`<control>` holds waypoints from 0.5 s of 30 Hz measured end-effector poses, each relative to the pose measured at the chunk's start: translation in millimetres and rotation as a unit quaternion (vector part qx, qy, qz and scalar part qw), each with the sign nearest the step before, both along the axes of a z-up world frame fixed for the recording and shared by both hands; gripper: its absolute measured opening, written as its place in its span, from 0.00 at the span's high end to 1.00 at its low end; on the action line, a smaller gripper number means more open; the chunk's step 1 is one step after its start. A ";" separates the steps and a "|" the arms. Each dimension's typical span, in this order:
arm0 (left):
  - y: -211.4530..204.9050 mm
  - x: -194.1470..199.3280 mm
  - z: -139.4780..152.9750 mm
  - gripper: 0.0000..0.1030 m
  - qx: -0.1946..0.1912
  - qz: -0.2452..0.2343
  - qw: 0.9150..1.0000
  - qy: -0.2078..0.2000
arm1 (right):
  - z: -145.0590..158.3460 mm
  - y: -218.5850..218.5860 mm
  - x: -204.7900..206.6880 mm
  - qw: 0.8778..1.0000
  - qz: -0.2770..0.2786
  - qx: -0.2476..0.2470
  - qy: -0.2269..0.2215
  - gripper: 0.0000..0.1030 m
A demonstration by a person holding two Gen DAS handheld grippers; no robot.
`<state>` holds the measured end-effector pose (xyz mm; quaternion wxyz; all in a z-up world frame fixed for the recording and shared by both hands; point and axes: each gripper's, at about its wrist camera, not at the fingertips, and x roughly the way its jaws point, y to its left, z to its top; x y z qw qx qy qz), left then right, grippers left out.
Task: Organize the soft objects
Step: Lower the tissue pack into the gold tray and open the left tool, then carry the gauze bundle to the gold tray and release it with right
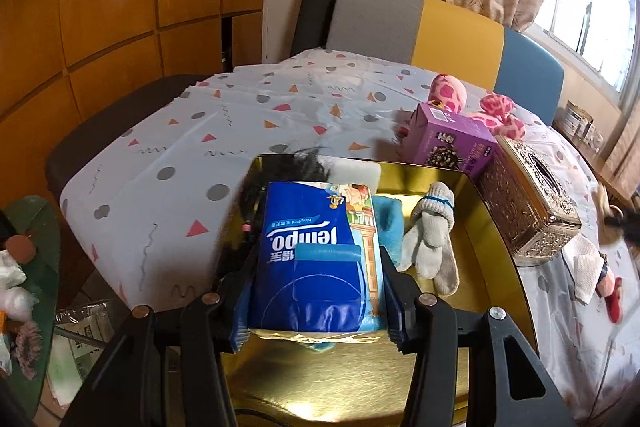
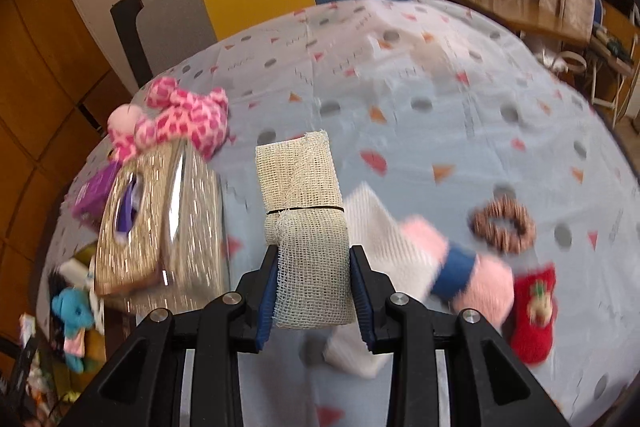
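**Tissue pack over the gold tray, gauze roll lifted above the tabletop**

The left gripper point(image 1: 316, 303) is clamped on a blue tissue pack point(image 1: 316, 259), its pads pressing both long sides. The pack sits over the near part of a shallow gold tray point(image 1: 496, 243) that rests on the tabletop point(image 1: 192, 131), which is covered by a pale cloth printed with dots and triangles. Inside the tray, a grey knitted glove point(image 1: 432, 239) bound with a blue band lies to the right of the pack, a light blue cloth point(image 1: 386, 223) shows between pack and glove, a dark hairy piece point(image 1: 276, 167) lies at the far left corner, and a pale block point(image 1: 356, 173) sits along the far edge.

Just outside the tray's right rim stand a purple carton point(image 1: 452, 139) and an ornate metal tissue box point(image 1: 532, 203); a pink spotted plush toy point(image 1: 496, 107) lies behind them.

The right gripper point(image 2: 314, 287) holds a beige gauze roll point(image 2: 306, 223), tied with a thin black band, in a narrow grip on its lower end. Beneath it on the cloth lie a white cloth point(image 2: 380, 227), a pink fluffy item with a blue band point(image 2: 460, 267), a brown scrunchie point(image 2: 504, 223) and a small red knitted stocking point(image 2: 534, 311). This view is blurred.
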<state>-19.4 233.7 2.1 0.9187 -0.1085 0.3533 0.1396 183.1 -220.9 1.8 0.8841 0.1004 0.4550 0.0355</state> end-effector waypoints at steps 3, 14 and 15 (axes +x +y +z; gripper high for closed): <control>2.0 -6.0 0.5 0.48 -0.004 0.000 1.000 0.000 | 19.6 16.2 34.8 1.000 -0.004 -0.023 -0.008 0.68; -3.7 -13.7 -0.3 0.48 0.003 -0.013 1.000 0.004 | 96.2 143.7 106.8 0.992 0.075 -0.071 -0.076 0.68; -4.4 -13.8 -0.7 0.48 0.002 -0.014 1.000 0.004 | 98.7 155.4 106.1 0.991 0.087 -0.069 -0.080 0.68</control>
